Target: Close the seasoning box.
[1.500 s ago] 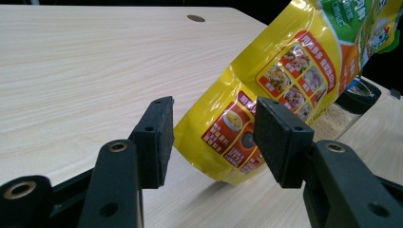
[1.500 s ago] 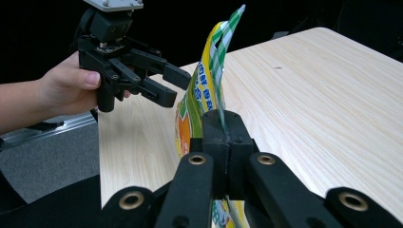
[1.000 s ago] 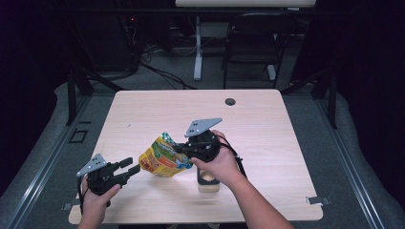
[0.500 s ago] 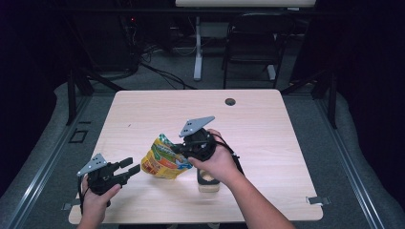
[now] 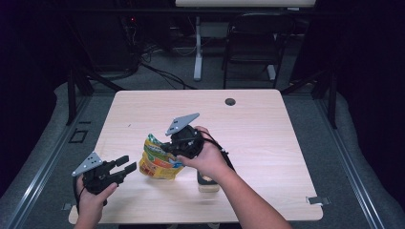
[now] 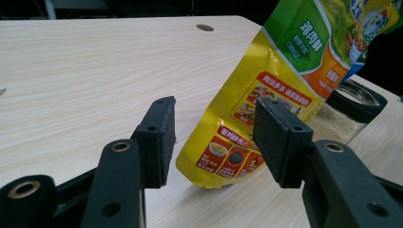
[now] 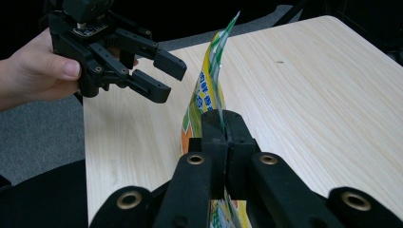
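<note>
A yellow and green snack pouch hangs upright with its bottom near the tabletop, and my right gripper is shut on its upper edge. In the right gripper view the closed jaws clamp the thin pouch edge-on. My left gripper stands open just left of the pouch, apart from it. In the left gripper view the pouch stands beyond the gap between the two pads. A glass jar holding pale grains stands behind the pouch, under the right hand.
The jar sits near the table's front edge, partly hidden by the right wrist. A small round hole marks the far side of the wooden table. Chairs and cables lie on the floor beyond the table.
My right gripper has carried the pouch a little to the left, toward the left gripper. The left gripper has stayed where it was, open.
</note>
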A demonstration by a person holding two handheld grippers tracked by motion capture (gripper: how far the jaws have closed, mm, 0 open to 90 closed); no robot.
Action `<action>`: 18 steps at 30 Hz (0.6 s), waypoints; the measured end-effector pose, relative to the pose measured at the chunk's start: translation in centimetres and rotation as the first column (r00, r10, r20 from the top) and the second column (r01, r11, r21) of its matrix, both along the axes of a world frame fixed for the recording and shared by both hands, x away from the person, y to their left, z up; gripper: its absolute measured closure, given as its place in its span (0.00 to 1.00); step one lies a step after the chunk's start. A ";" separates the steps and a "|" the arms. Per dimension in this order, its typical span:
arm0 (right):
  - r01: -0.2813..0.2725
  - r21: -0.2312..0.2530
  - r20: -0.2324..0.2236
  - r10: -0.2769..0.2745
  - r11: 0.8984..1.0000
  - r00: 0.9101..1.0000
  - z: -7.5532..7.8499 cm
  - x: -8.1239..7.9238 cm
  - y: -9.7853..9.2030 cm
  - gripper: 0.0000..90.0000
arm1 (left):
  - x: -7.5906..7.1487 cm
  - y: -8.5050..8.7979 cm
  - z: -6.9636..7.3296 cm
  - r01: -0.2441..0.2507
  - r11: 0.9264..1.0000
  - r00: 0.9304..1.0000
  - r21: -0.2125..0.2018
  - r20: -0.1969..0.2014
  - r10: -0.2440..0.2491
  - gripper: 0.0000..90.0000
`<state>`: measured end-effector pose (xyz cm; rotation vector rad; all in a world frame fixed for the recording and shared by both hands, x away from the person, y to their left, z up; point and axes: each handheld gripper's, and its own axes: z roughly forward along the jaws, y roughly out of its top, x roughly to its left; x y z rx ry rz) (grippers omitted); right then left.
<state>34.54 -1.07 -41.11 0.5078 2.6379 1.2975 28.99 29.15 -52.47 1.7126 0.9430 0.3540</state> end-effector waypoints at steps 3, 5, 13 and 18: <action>-0.004 0.006 -0.008 0.004 1.000 1.000 0.0 0.2 0.5 0.98 | 0.0 0.1 0.0 -0.017 1.000 1.000 0.000 0.004 0.017 0.56; -0.013 0.003 -0.014 0.013 1.000 1.000 0.0 0.4 0.9 0.98 | 0.0 0.3 0.1 -0.018 1.000 1.000 -0.004 0.004 0.018 0.56; -0.033 -0.014 -0.023 0.032 0.999 0.999 0.0 0.8 2.6 0.97 | 0.0 0.4 0.2 -0.023 1.000 1.000 -0.001 0.008 0.023 0.56; -0.041 -0.010 -0.042 0.041 0.999 0.998 -0.2 1.1 3.9 0.96 | 0.0 0.4 0.1 -0.018 1.000 1.000 0.004 0.005 0.018 0.56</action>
